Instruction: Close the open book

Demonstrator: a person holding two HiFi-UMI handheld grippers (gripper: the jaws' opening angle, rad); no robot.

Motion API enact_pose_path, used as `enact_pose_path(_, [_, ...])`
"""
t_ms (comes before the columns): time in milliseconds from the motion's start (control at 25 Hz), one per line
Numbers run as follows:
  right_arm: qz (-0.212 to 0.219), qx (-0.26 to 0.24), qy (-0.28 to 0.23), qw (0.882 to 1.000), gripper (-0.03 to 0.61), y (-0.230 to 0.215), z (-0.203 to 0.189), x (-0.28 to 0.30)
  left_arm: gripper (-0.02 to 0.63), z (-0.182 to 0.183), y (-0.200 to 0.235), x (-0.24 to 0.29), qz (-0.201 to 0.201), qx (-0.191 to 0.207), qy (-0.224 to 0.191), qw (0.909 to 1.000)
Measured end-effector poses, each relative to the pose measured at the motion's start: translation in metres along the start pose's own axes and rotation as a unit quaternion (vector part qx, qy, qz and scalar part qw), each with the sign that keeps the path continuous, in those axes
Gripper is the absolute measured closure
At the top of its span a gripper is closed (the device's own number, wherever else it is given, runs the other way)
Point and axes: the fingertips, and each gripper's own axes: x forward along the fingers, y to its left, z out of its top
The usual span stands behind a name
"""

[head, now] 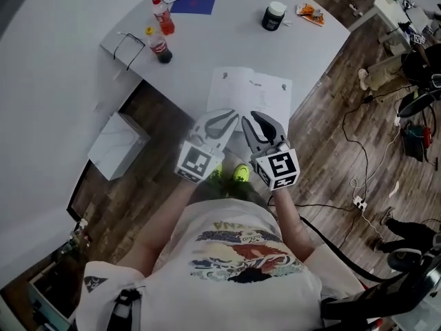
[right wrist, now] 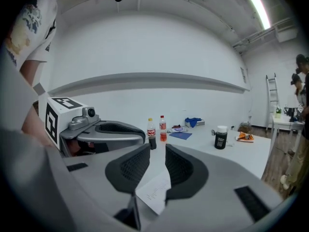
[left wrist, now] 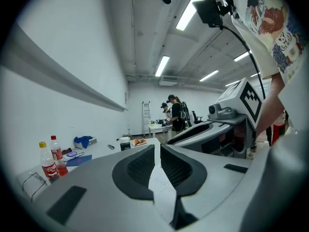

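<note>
The open book (head: 251, 92) lies flat on the white table (head: 83, 81), its printed pages up, close to the table's near edge. My two grippers hover side by side over the book's near edge, pointing across it. The left gripper (head: 231, 116) is shut, its pads almost touching with nothing between them (left wrist: 157, 151); a strip of page (left wrist: 161, 182) shows below. The right gripper (head: 251, 119) stands slightly open, a narrow gap between its pads and nothing in it (right wrist: 158, 151); a corner of the page (right wrist: 157, 190) lies under it.
Two soda bottles (head: 163, 16) (head: 158, 45), a blue sheet (head: 194, 4), a dark jar with a white lid (head: 273, 16) and an orange packet (head: 310, 14) sit farther back. A white bag (head: 118, 145) stands on the wood floor at left; cables run at right.
</note>
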Motion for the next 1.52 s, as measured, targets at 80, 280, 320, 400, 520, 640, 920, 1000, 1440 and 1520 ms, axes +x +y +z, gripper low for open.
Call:
enact_pose_path(80, [0.006, 0.002, 0.006, 1.0, 0.492, -0.003, -0.008, 0.002, 0.596, -0.01, 0.0, 0.003, 0.006, -0.001, 0.007, 1.0])
enact_pose_path(280, [0.019, 0.005, 0.015, 1.0, 0.477, -0.01, -0.025, 0.006, 0.519, -0.032, -0.006, 0.01, 0.012, -0.009, 0.025, 0.9996])
enact_pose_path(320, [0.02, 0.005, 0.017, 1.0, 0.477, -0.011, -0.028, 0.007, 0.516, -0.037, -0.008, 0.012, 0.012, -0.007, 0.03, 0.9994])
enact_pose_path(400, [0.021, 0.007, 0.021, 1.0, 0.474, -0.015, -0.036, 0.009, 0.506, -0.049, -0.011, 0.016, 0.01, -0.001, 0.041, 0.9991])
enact_pose_path(520, [0.026, 0.009, 0.031, 0.999, 0.468, -0.02, -0.051, 0.009, 0.49, -0.068, -0.018, 0.021, 0.001, -0.01, 0.045, 0.9989])
enact_pose_path(640, [0.032, 0.012, 0.044, 0.998, 0.46, -0.023, -0.067, 0.005, 0.459, -0.086, -0.025, 0.026, -0.002, -0.016, 0.057, 0.9983])
enact_pose_path(920, [0.032, 0.014, 0.063, 0.997, 0.459, -0.029, -0.098, 0.009, 0.445, -0.127, -0.032, 0.035, -0.001, -0.002, 0.082, 0.9966])
enact_pose_path(1000, [0.03, 0.014, 0.064, 0.997, 0.459, -0.031, -0.103, 0.011, 0.445, -0.139, -0.033, 0.035, -0.001, 0.017, 0.095, 0.9954])
enact_pose_path(1440, [0.018, 0.015, 0.076, 0.997, 0.459, -0.039, -0.137, 0.016, 0.428, -0.207, -0.032, 0.036, 0.002, 0.068, 0.153, 0.986])
enact_pose_path(1520, [0.018, 0.016, 0.08, 0.997, 0.457, -0.037, -0.142, 0.018, 0.416, -0.219, -0.033, 0.036, 0.0, 0.076, 0.164, 0.9836])
